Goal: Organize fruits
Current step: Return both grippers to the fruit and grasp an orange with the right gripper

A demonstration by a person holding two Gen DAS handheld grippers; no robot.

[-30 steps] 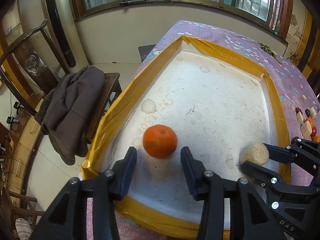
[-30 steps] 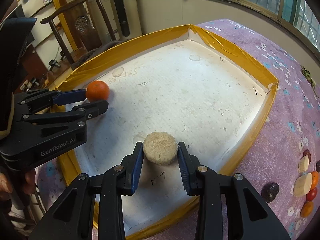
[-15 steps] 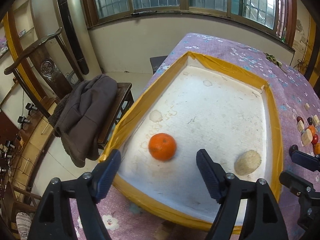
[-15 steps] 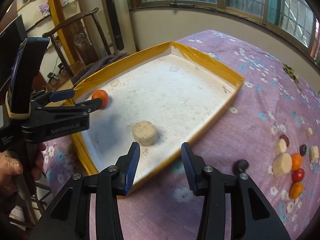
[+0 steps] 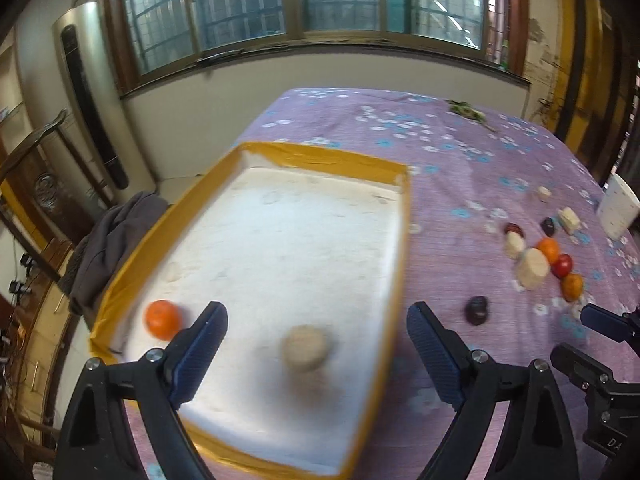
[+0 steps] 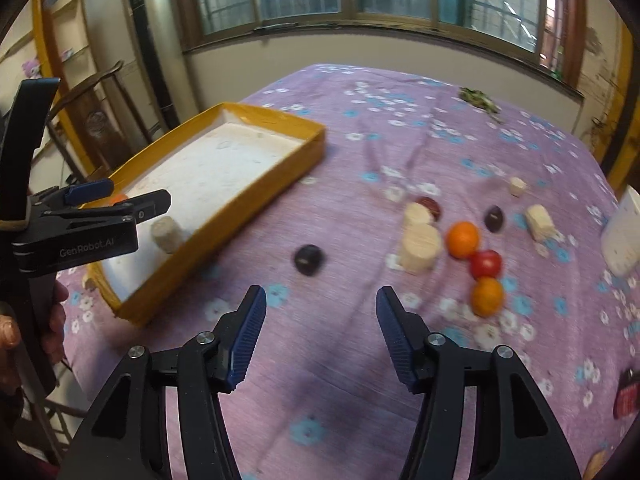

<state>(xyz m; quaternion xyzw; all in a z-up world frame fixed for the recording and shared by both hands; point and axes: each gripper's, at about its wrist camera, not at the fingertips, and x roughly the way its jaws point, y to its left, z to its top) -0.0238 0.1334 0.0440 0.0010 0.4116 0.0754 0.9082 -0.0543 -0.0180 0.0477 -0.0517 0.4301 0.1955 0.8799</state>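
Observation:
A yellow-rimmed white tray lies on the purple flowered cloth. In it rest an orange near the left wall and a beige round slice. My left gripper hovers over the tray's near end with its jaws opening; its pads touch nothing. My right gripper is above bare cloth, jaws opening and empty. Ahead of it lie a dark plum, a beige cylinder, two oranges and a red fruit.
A white container stands at the right edge of the table. More beige pieces and dark fruits lie behind the cluster. A wooden chair with a grey coat stands left of the table. A person's hand grips the left tool.
The right gripper let go of the beige slice in the tray. Both grippers opened wider, drew back from the tray and swung right toward the fruit on the cloth.

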